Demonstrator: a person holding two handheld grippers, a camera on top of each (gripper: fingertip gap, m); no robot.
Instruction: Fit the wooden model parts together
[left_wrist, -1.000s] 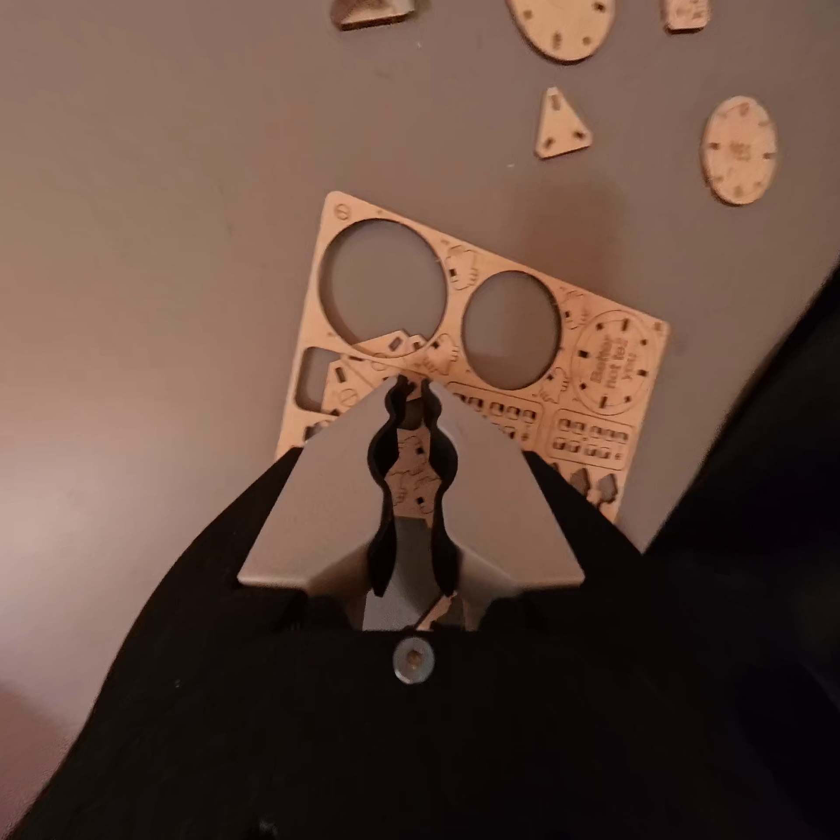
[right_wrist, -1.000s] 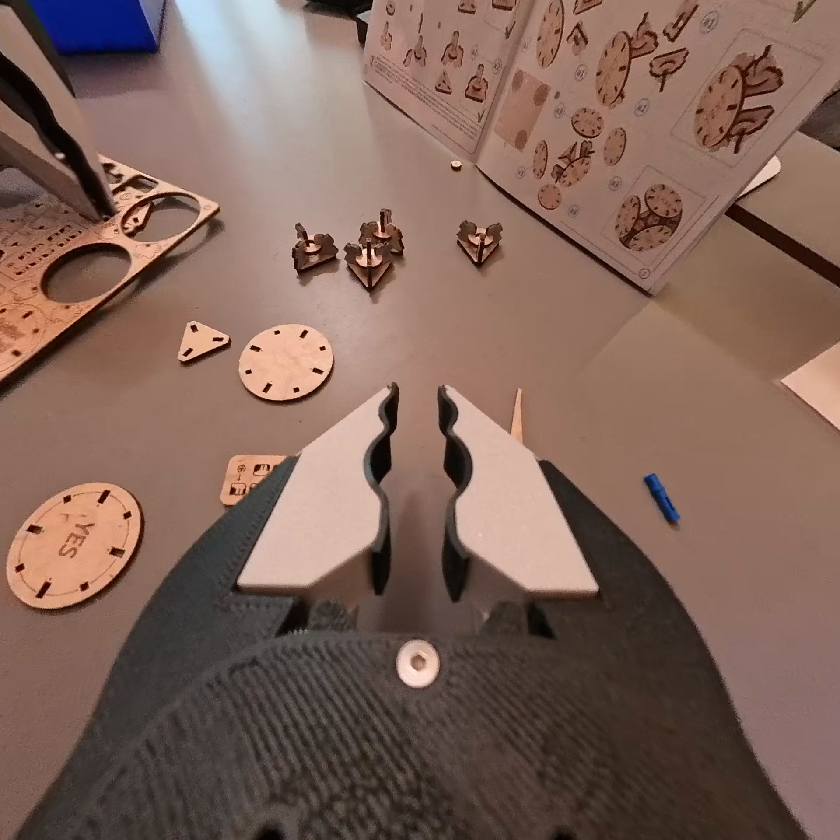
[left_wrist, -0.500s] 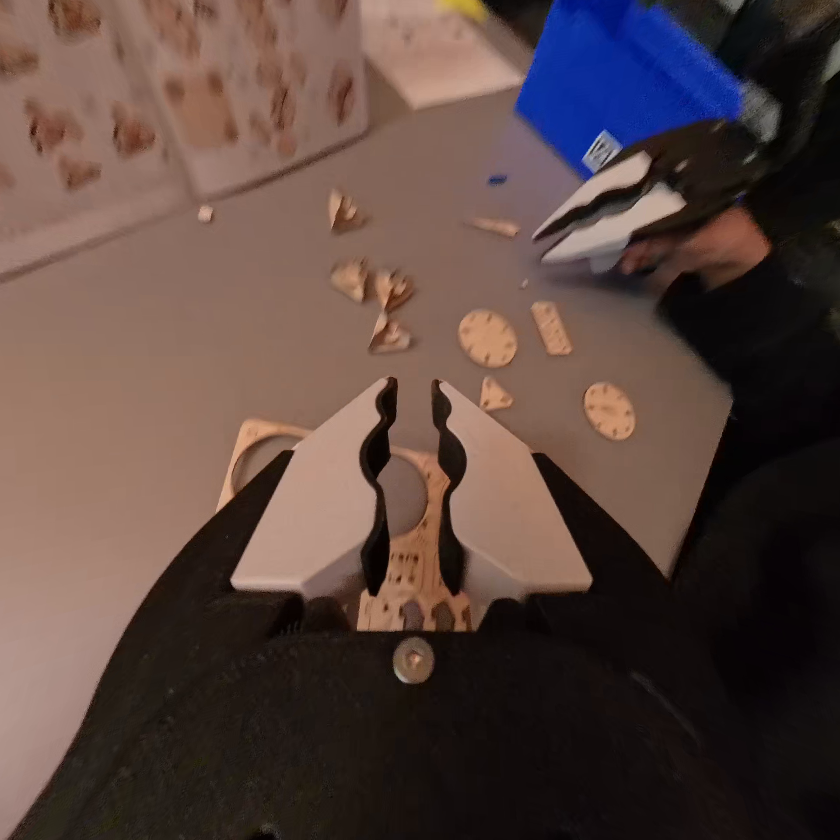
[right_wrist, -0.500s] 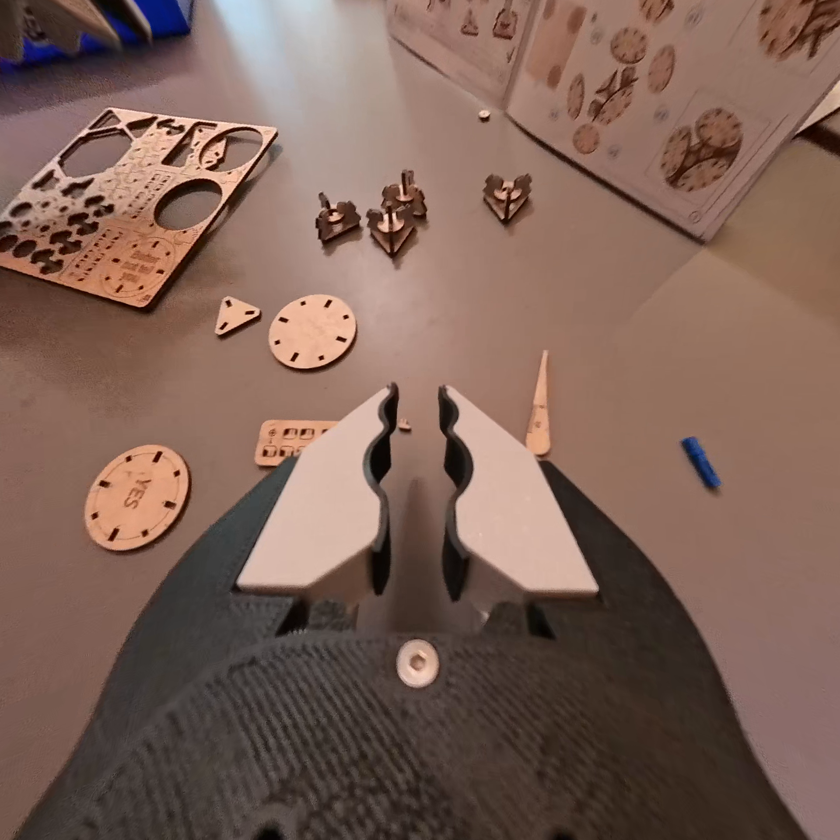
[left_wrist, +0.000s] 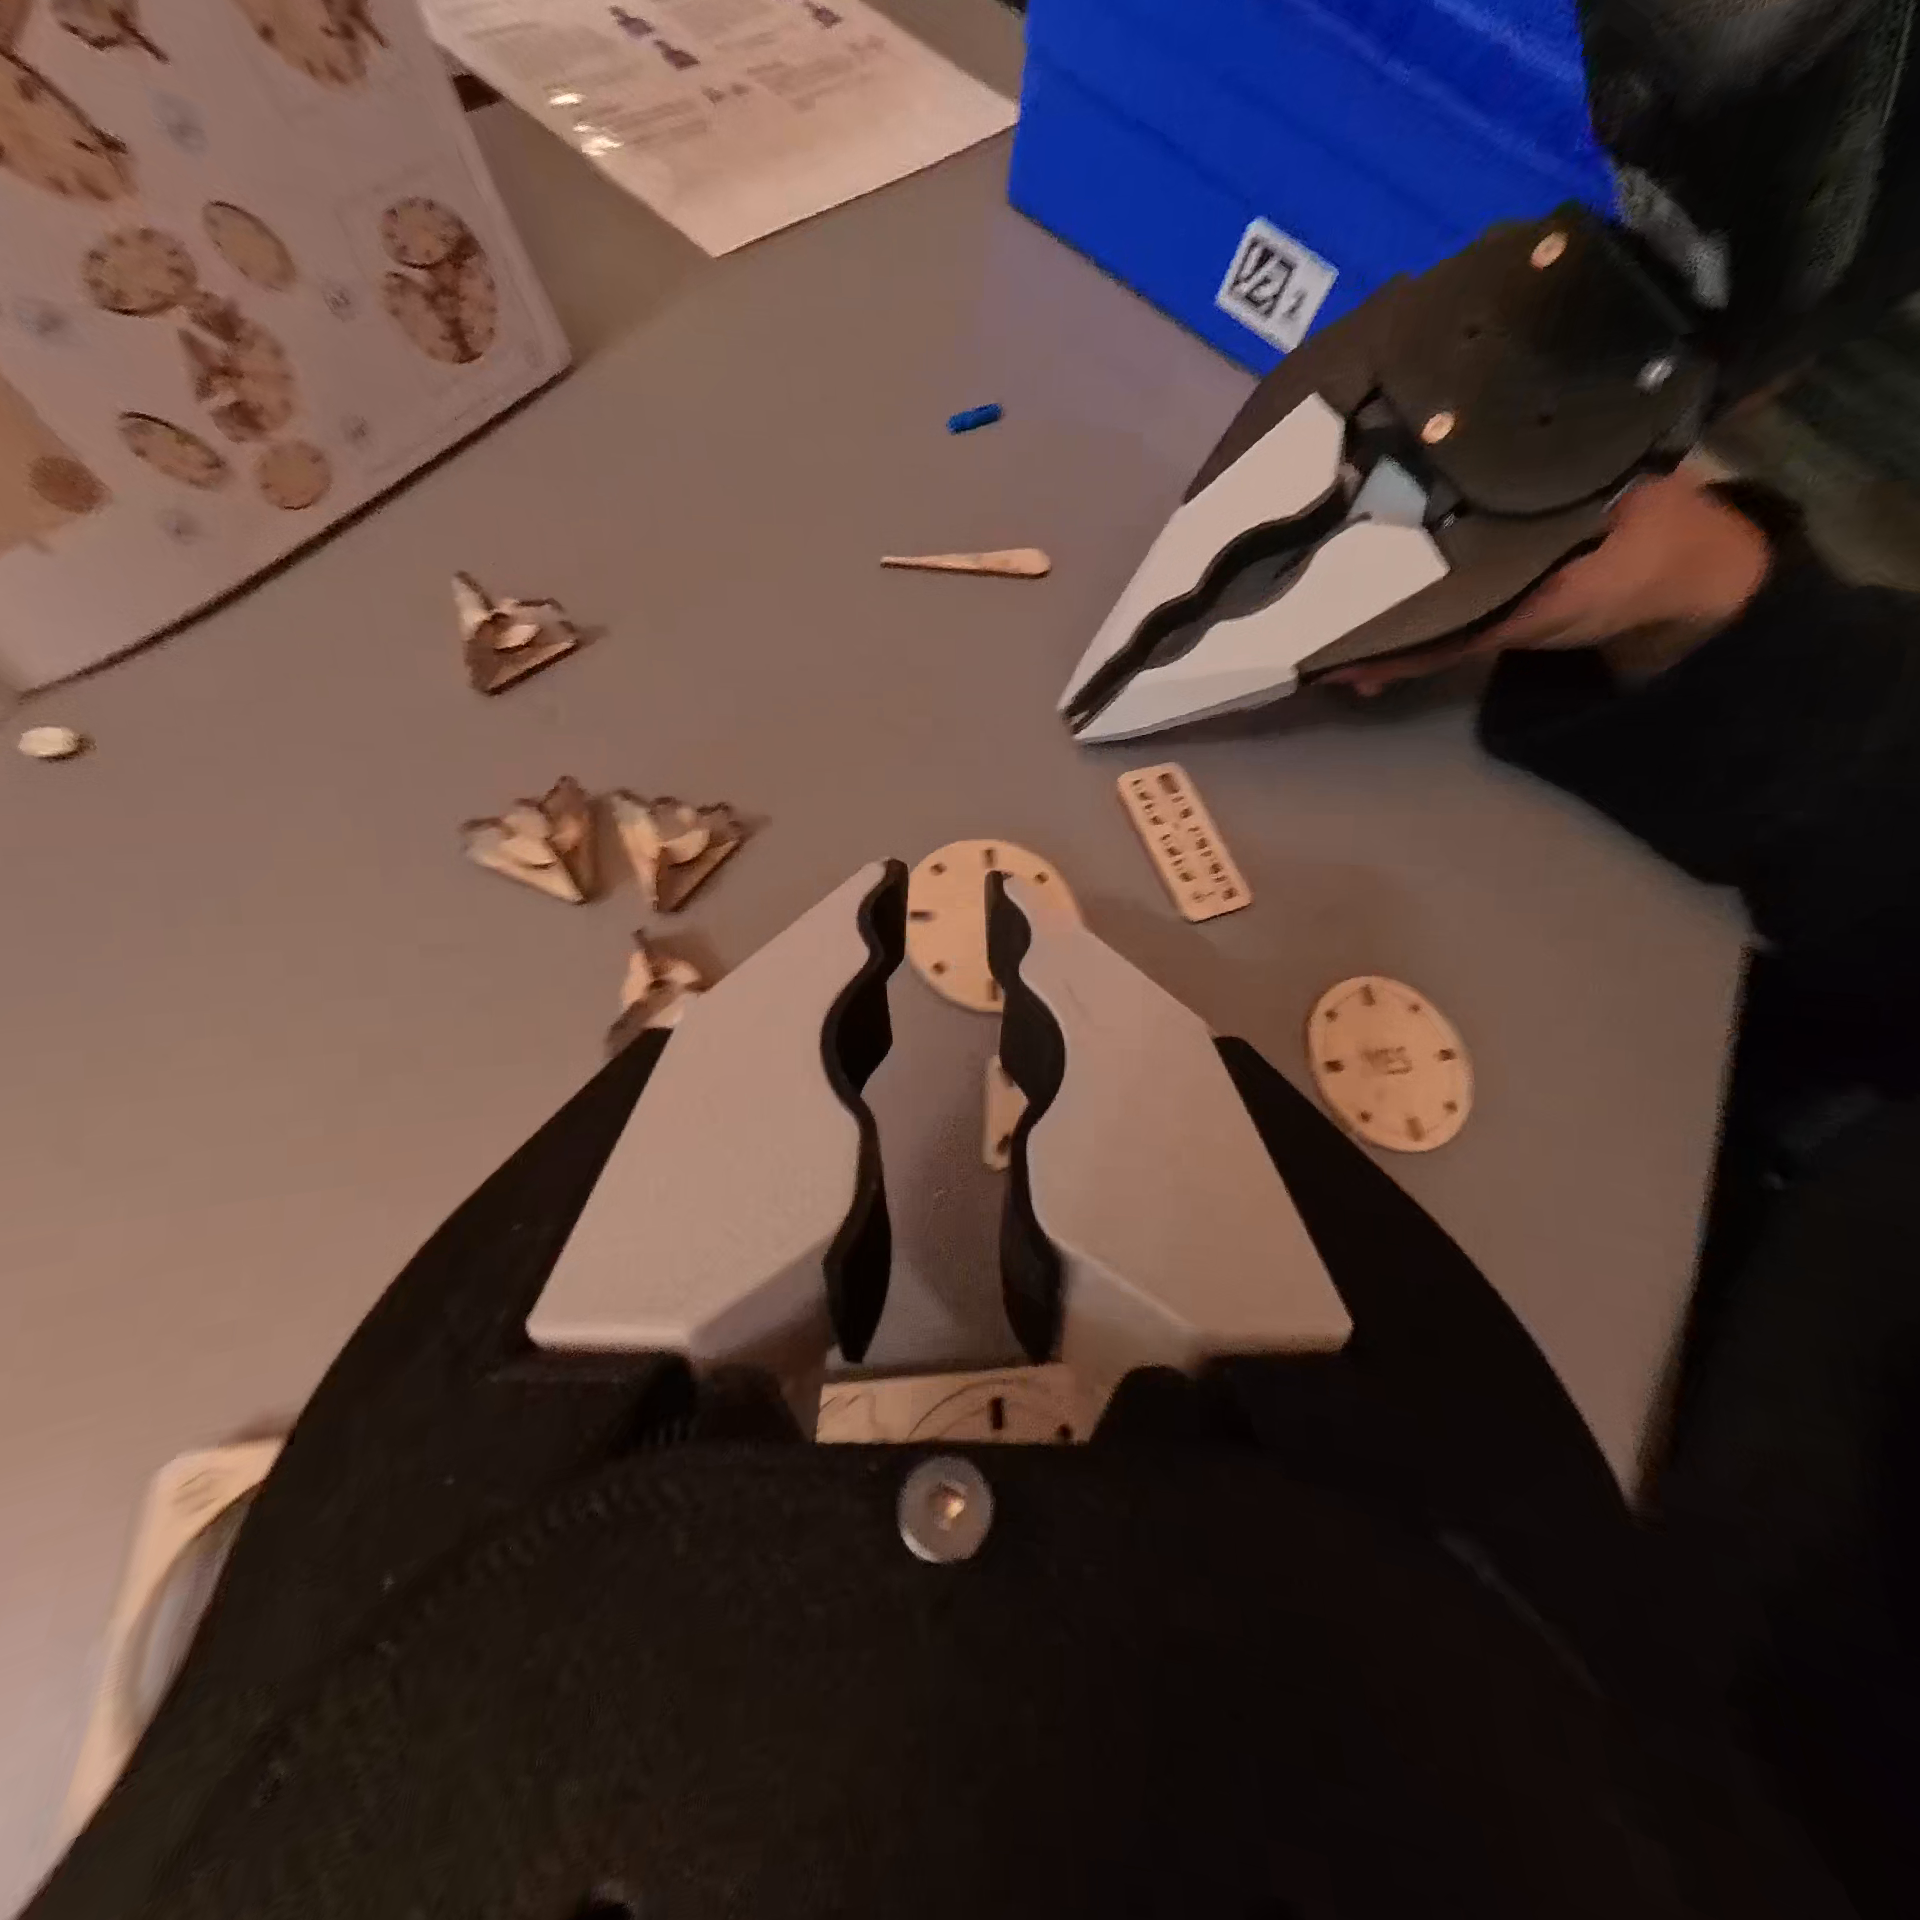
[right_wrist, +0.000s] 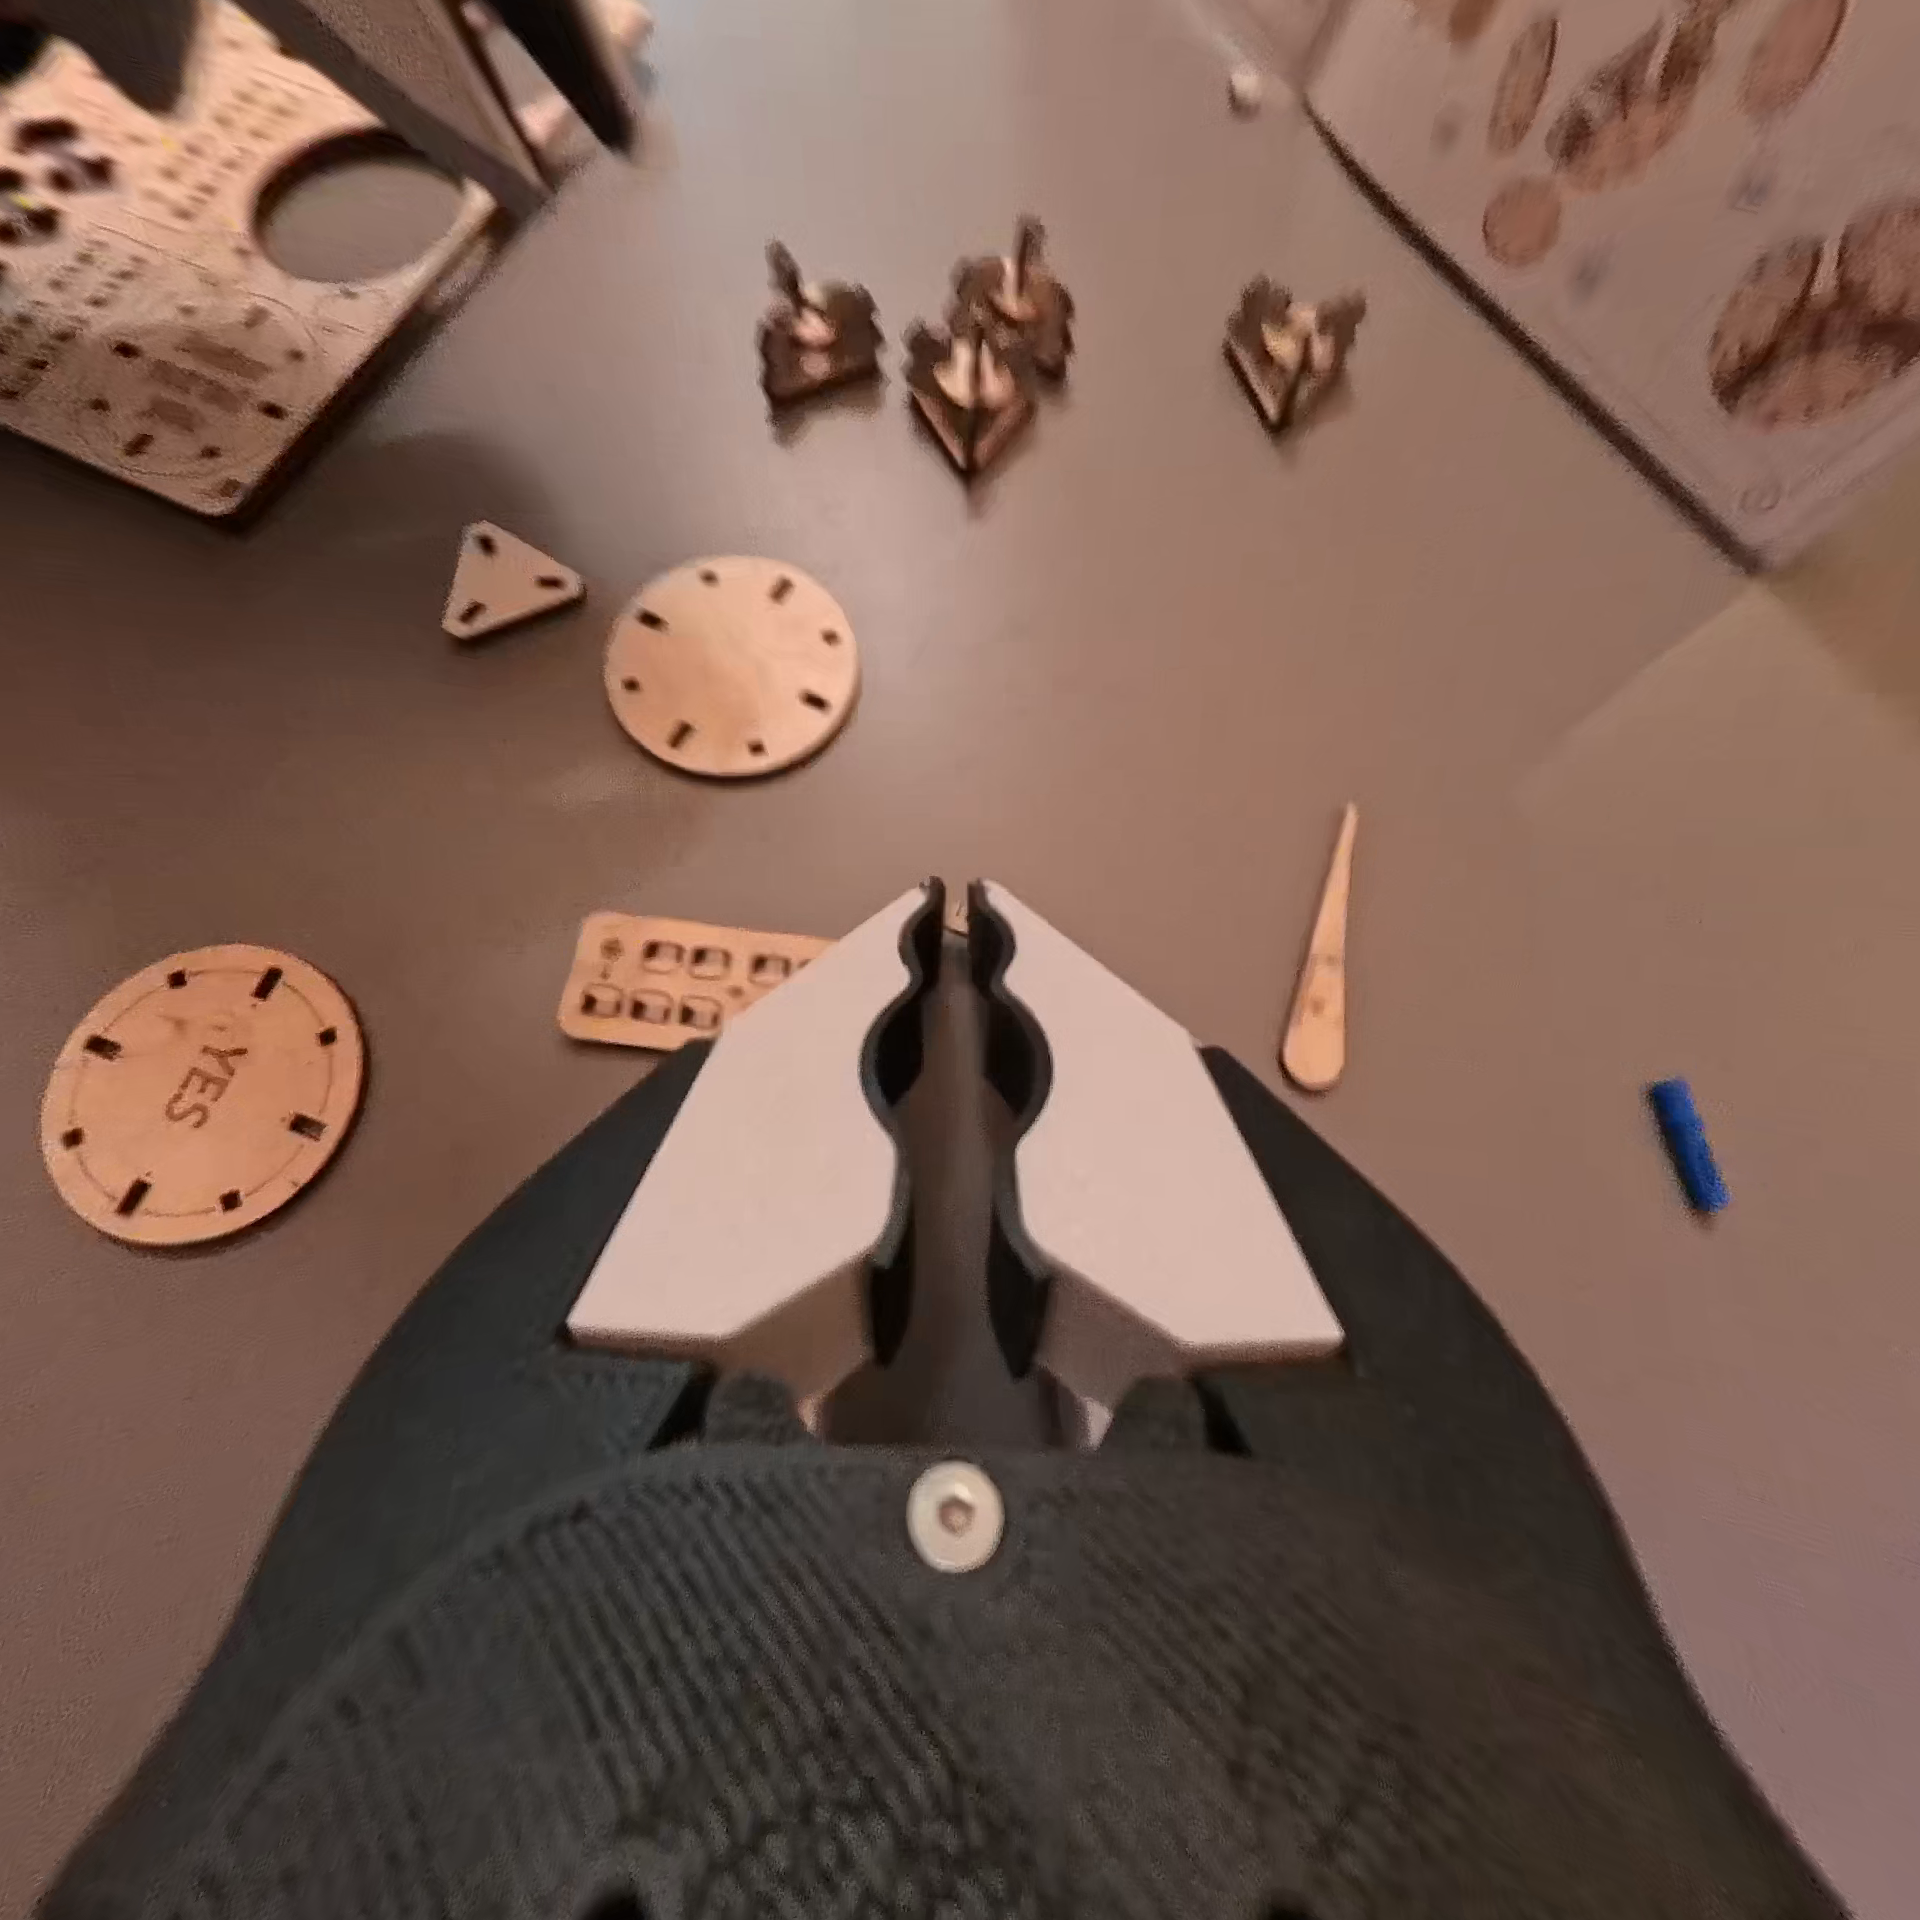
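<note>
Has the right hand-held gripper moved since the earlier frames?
Yes. The right hand-held gripper has pulled back from the plain wooden disc, which sits farther ahead of its tips.

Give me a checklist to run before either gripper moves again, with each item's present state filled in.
1. Left gripper jaws parted, nothing between them: ok.
2. Right gripper jaws nearly closed: ok.
3. Tiny wooden chip shows between the right fingertips; firmly pinched: cannot tell.
4. Plain slotted disc lies flat, apart from the right gripper: ok.
5. Wooden stick lies beside the right gripper, not touching it: ok.
6. Small assembled wooden pieces sharp enough to judge: not ok, blurred.
</note>
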